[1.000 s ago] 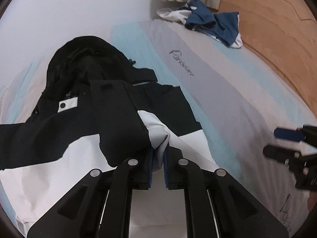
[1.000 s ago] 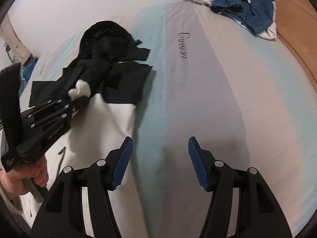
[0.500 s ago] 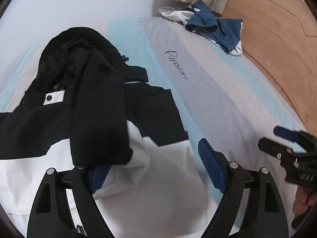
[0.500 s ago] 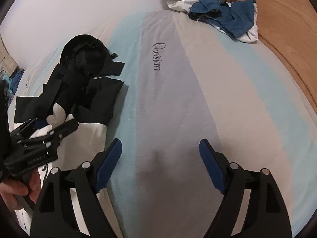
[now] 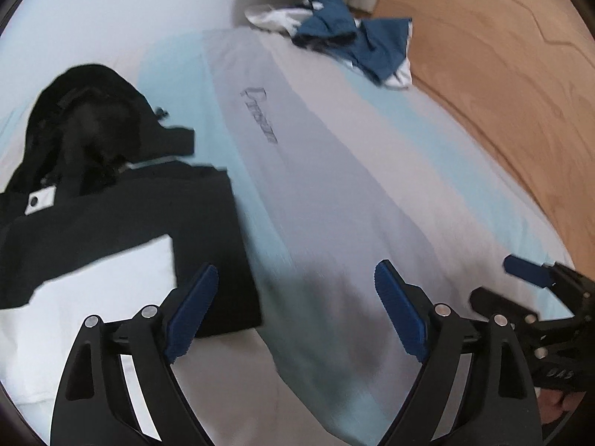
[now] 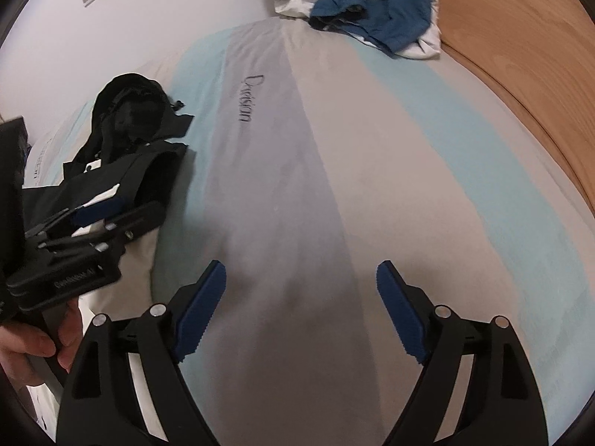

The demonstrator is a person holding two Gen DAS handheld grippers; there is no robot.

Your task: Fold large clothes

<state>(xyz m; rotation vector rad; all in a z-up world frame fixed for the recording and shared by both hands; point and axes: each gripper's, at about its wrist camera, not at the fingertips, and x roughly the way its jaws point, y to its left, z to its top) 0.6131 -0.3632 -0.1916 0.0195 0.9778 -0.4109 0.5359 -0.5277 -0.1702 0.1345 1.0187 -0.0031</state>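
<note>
Left wrist view showed the left tongs [image 5: 293, 301] spread wide, having just opened, nothing between them; the right tongs [image 6: 301, 297] had likewise just opened, empty, over the striped bed sheet [image 6: 334, 186]. The black-and-white hooded jacket [image 5: 122, 223] lay on the bed at the left, sleeve folded across. Released, that sleeve might spring back. A crumpled blue-and-white garment [image 6: 375, 22] lay well apart; nothing blocked access.

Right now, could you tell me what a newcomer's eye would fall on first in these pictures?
Probably the black-and-white jacket, lying spread on the left of the striped bedsheet. Next, the crumpled blue-and-white garment at the far end of the bed, beside the wooden headboard. In front, the left gripper and right gripper stand open, nothing between their blue fingers.
</note>
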